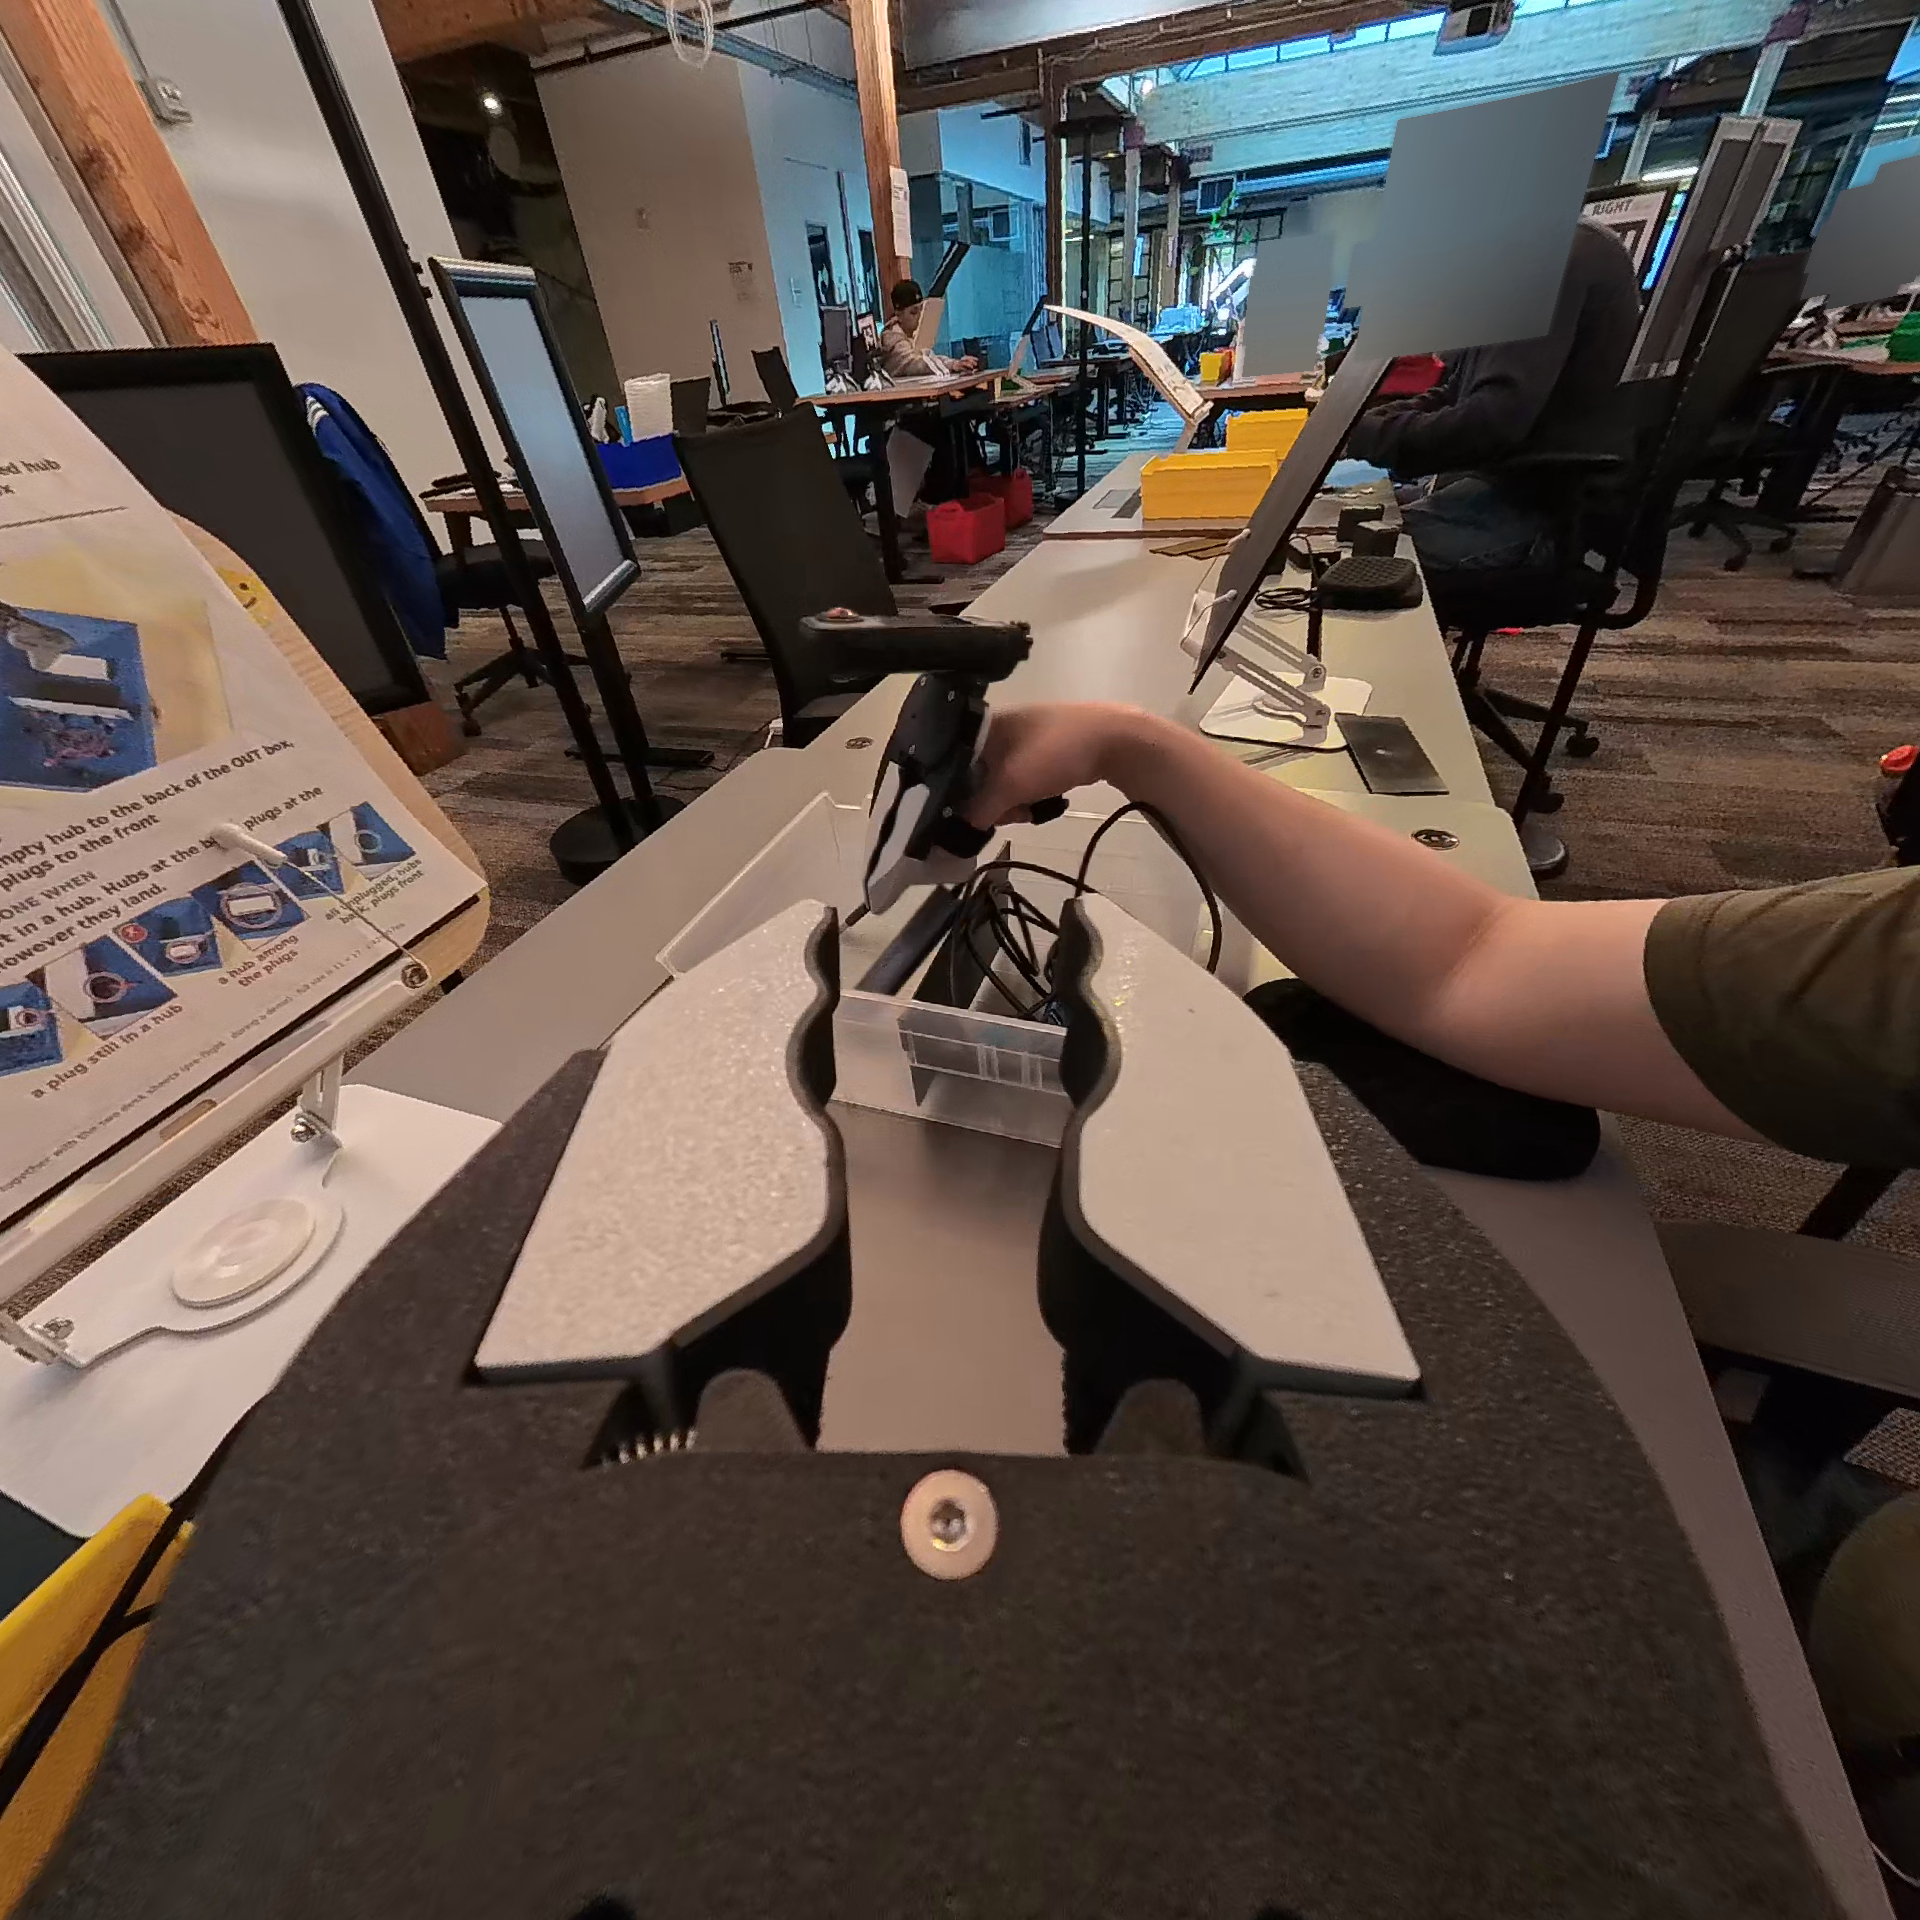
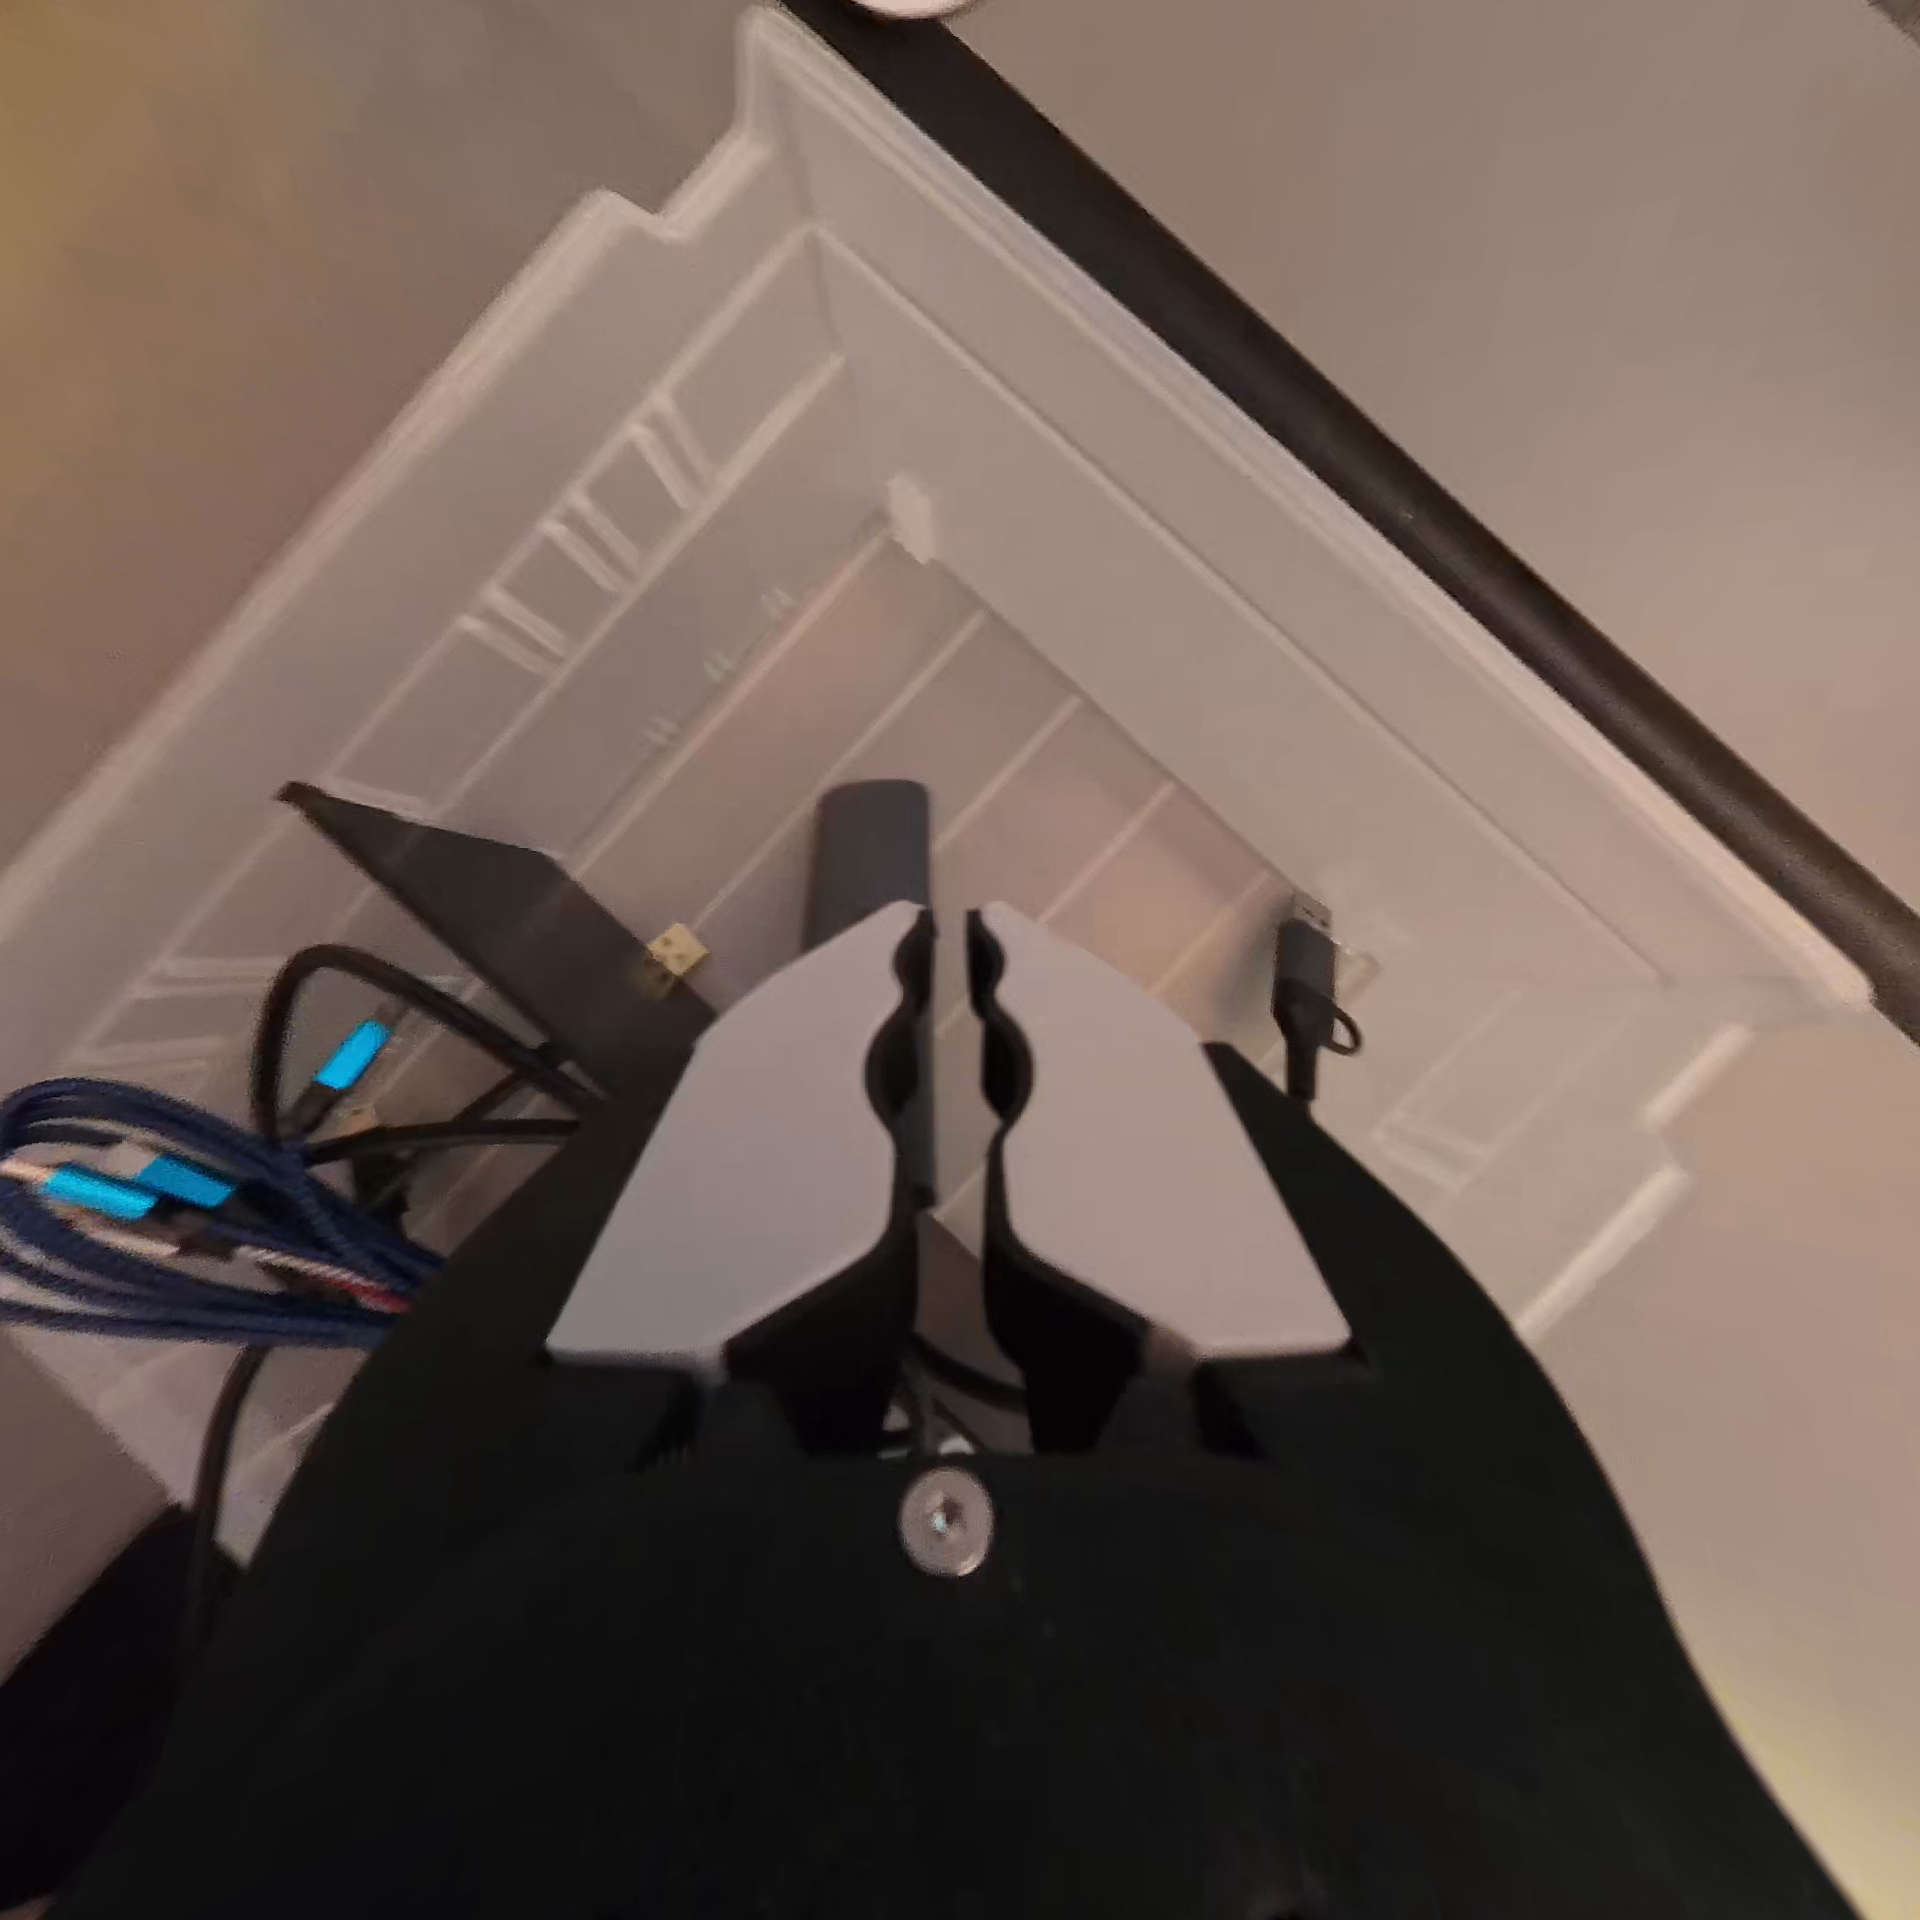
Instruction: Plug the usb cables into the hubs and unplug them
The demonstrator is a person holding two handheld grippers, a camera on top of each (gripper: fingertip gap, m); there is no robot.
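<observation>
A clear plastic bin point(image 1: 935, 1049) stands on the grey table just ahead of my left gripper point(image 1: 951, 966), which is open and empty above the table. A hand holds my right gripper point(image 1: 894, 862) tip-down inside the bin. In the right wrist view my right gripper point(image 2: 948, 920) is shut on a slim dark grey hub point(image 2: 871, 852) that sticks out past the fingertips. Blue braided cables with light blue plugs point(image 2: 135, 1195) lie at the bin's left. A dark USB plug point(image 2: 1304, 966) lies at the right. A black divider plate point(image 2: 488, 894) stands in the bin point(image 2: 1039, 416).
An instruction sheet on a stand point(image 1: 156, 831) is at the left of the table. A black wrist rest point(image 1: 1434, 1091) lies right of the bin under the forearm. A yellow bin edge point(image 1: 62, 1621) shows at lower left. A tilted monitor point(image 1: 1278, 540) stands farther back. The left gripper's tips are roughly 40 cm from the right gripper's.
</observation>
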